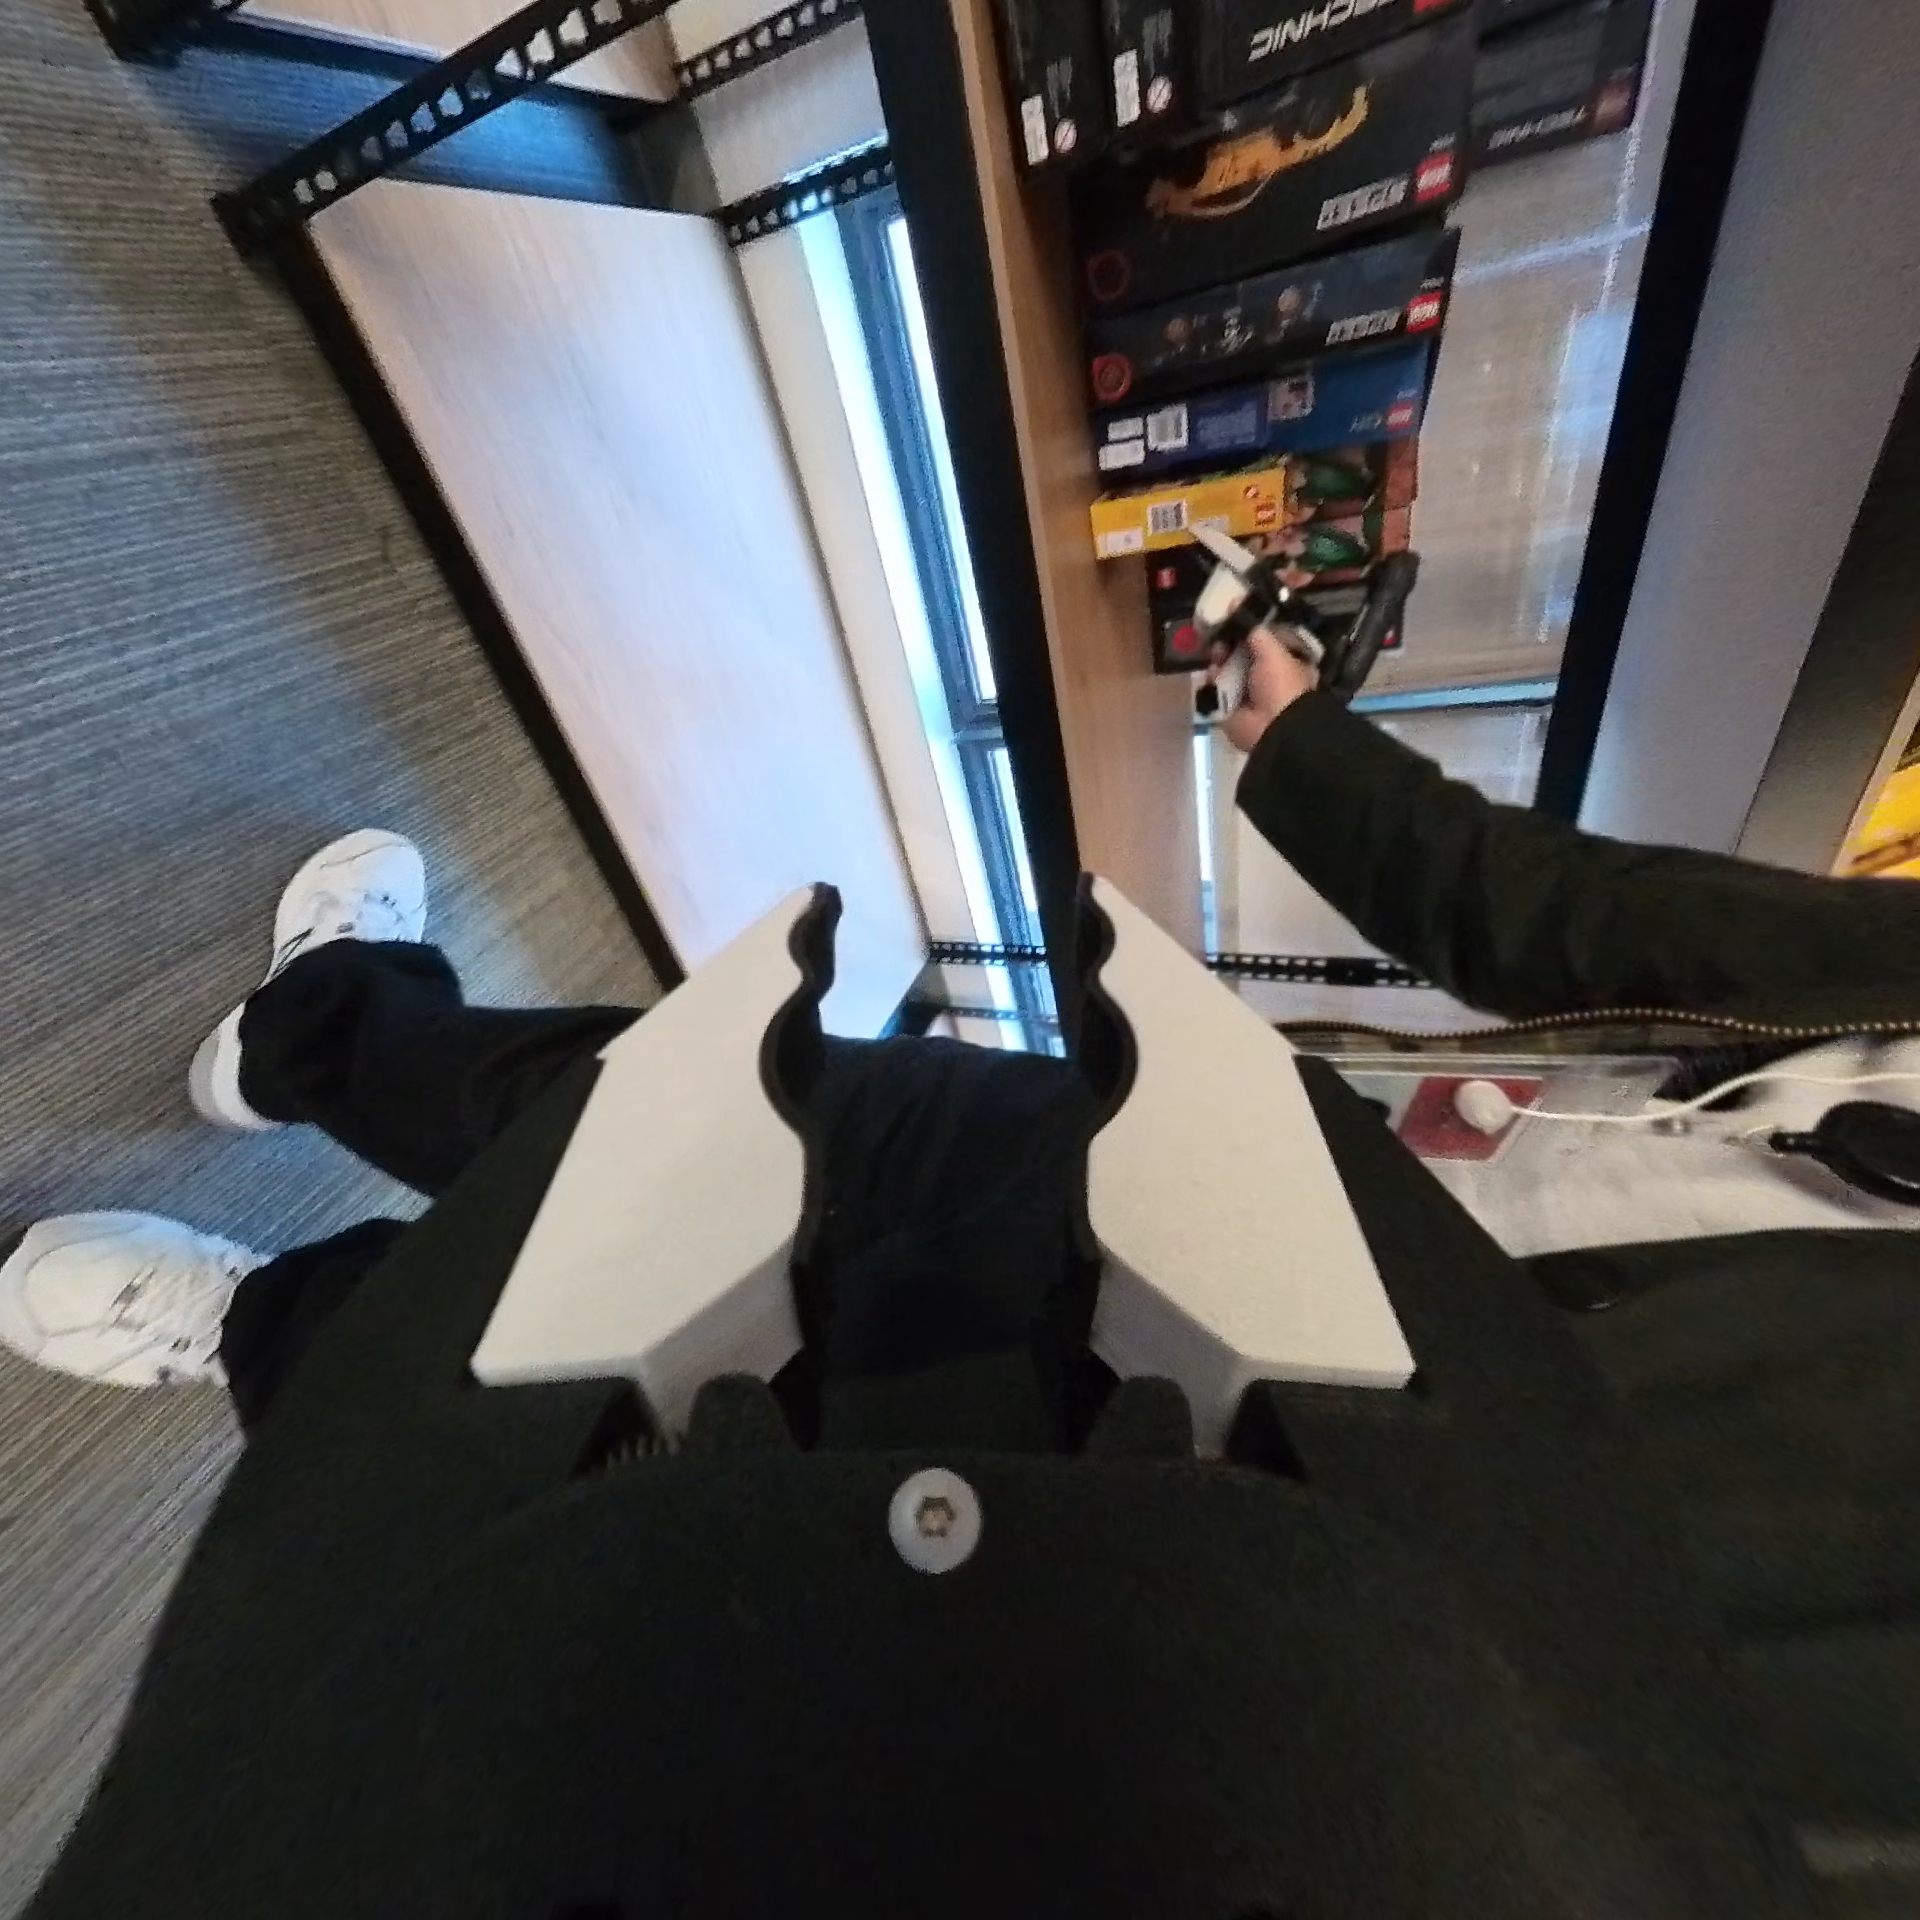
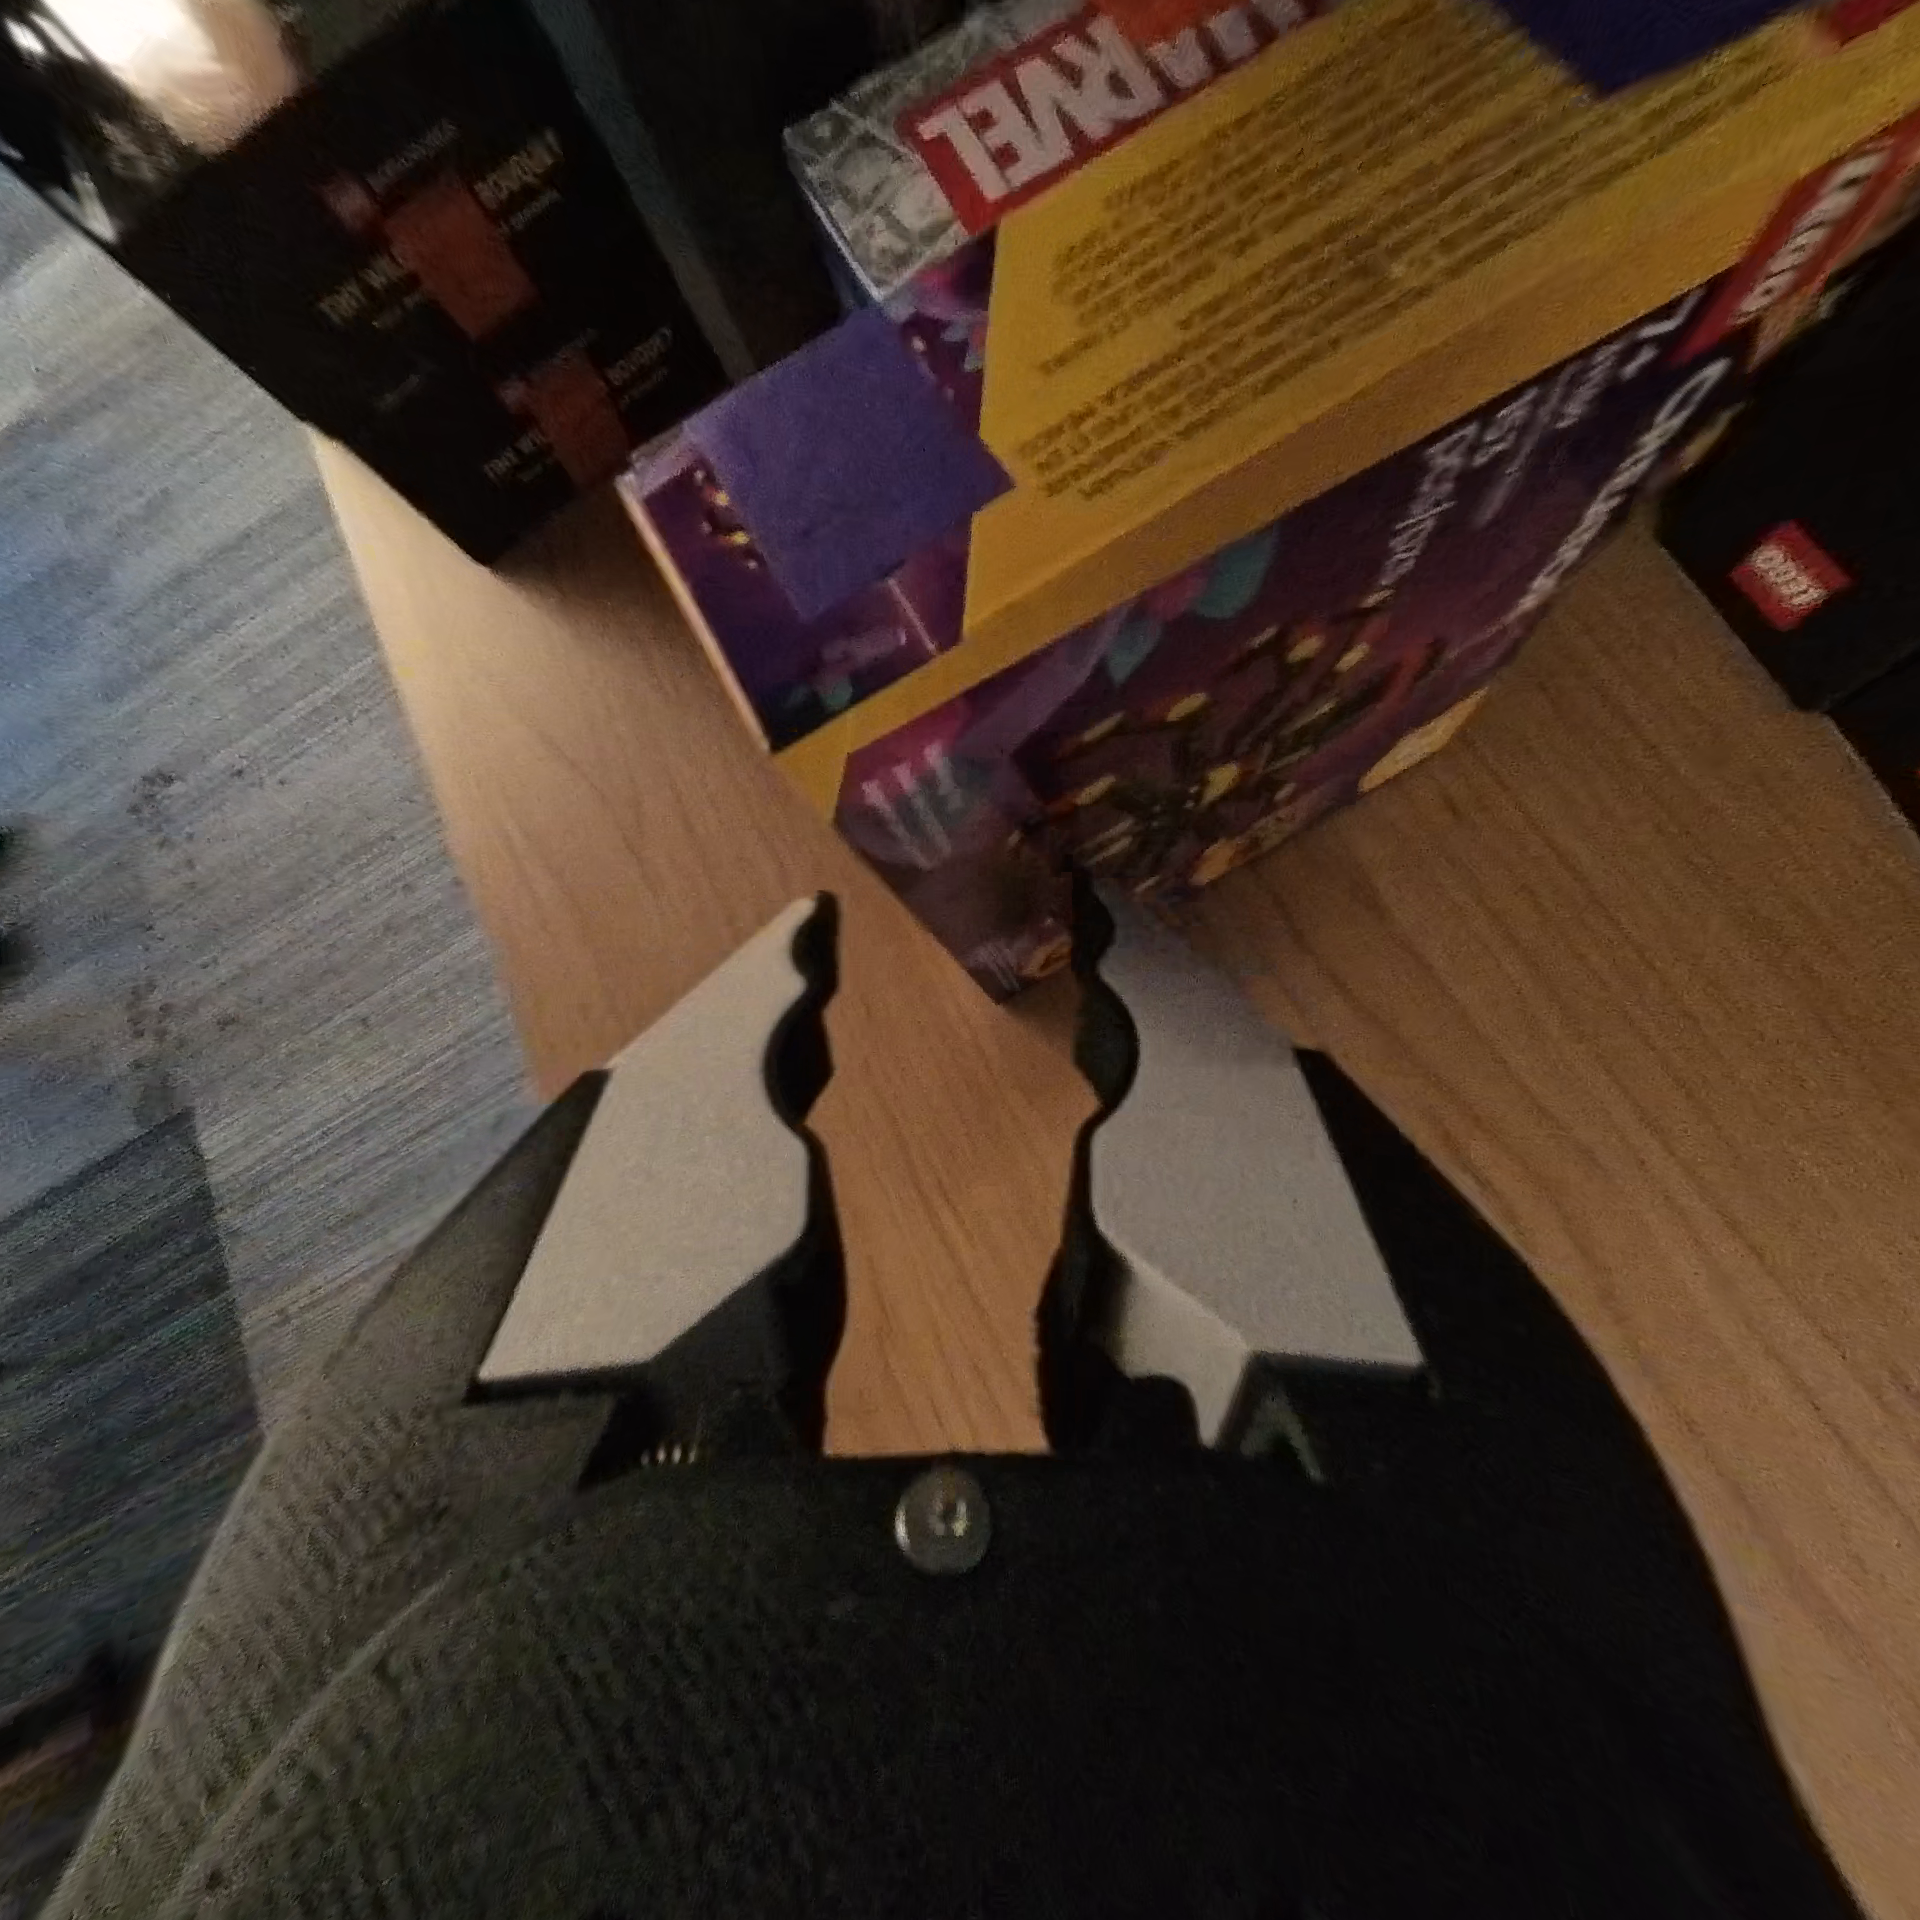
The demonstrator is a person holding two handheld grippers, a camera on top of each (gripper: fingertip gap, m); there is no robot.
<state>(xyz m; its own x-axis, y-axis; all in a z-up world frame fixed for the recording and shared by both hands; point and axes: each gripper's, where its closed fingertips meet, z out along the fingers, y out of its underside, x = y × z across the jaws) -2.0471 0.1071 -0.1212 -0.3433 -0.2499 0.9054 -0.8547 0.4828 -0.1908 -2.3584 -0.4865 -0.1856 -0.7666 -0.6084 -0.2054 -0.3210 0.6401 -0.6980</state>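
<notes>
My left gripper (image 1: pixel 956 914) is open and empty, held in the air over the person's dark trousers (image 1: pixel 935 1164) and pointing down along a shelf unit. My right gripper (image 2: pixel 956 914) is open and empty just above a wooden shelf board (image 2: pixel 1558 1039). Its fingertips are close to the near corner of a purple and yellow toy box (image 2: pixel 1195 748), with the right fingertip (image 2: pixel 1086 914) at the box's corner; whether it touches I cannot tell. The right gripper also shows far off in the left wrist view (image 1: pixel 1236 592), held by a hand in front of stacked boxes.
A black toy box (image 2: pixel 416 312) stands at the shelf's left end and another black box (image 2: pixel 1797 540) to the right. A stack of toy boxes (image 1: pixel 1268 312) fills the wooden shelf. A black metal rack with pale boards (image 1: pixel 582 499), grey carpet (image 1: pixel 156 623) and white shoes (image 1: pixel 343 914) show below. The gap from one gripper's tips to the other's is roughly 65 centimeters.
</notes>
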